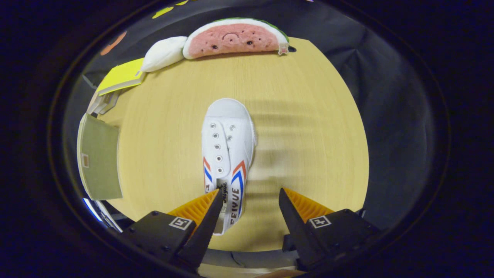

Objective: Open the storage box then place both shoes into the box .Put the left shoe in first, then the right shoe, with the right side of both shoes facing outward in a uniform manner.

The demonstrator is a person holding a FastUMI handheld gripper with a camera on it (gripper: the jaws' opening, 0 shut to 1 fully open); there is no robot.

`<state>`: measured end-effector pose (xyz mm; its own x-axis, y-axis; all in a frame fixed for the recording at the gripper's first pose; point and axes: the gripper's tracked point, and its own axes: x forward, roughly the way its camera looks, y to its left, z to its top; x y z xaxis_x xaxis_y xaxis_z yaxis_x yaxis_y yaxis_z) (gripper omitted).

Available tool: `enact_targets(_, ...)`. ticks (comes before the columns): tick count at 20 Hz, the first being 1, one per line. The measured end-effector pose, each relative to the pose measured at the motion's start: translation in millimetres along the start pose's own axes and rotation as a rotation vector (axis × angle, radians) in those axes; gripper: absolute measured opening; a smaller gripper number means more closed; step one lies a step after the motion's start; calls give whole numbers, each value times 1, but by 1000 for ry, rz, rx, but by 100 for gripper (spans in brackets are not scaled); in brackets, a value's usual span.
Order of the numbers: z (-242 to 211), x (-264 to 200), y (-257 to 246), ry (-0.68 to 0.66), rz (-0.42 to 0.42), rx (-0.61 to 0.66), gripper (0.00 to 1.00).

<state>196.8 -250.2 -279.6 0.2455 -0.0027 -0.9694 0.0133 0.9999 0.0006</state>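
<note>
White shoe [227, 154] on wood table [308, 116] | claw [251, 199] wide apart, holding nothing | heel btwn fingers

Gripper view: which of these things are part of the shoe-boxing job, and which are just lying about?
Job:
white shoe, heel between the fingers
gripper, open, one finger against the shoe's heel

Lying about:
watermelon plush
white pillow
yellow book
green board beside the table

white canvas shoe [227, 154], upright on table, toe pointing away

Bright overhead light, striped shadows on table [308, 116], fisheye-warped edges.
</note>
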Motion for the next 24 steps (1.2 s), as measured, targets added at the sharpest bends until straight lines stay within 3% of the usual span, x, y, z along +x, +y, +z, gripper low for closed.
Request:
enact_targets(3,9,22,0,68,1,-15,93)
enact_targets(5,8,31,4,96,38,-12,86)
enact_targets(7,6,36,16,90,105,-12,72)
enact_targets(9,7,33,13,79,101,6,31)
enact_targets(12,8,24,11,90,109,0,6)
enact_targets(17,13,-7,8,49,149,66,6)
enact_targets(24,17,-115,1,-134,197,115,6)
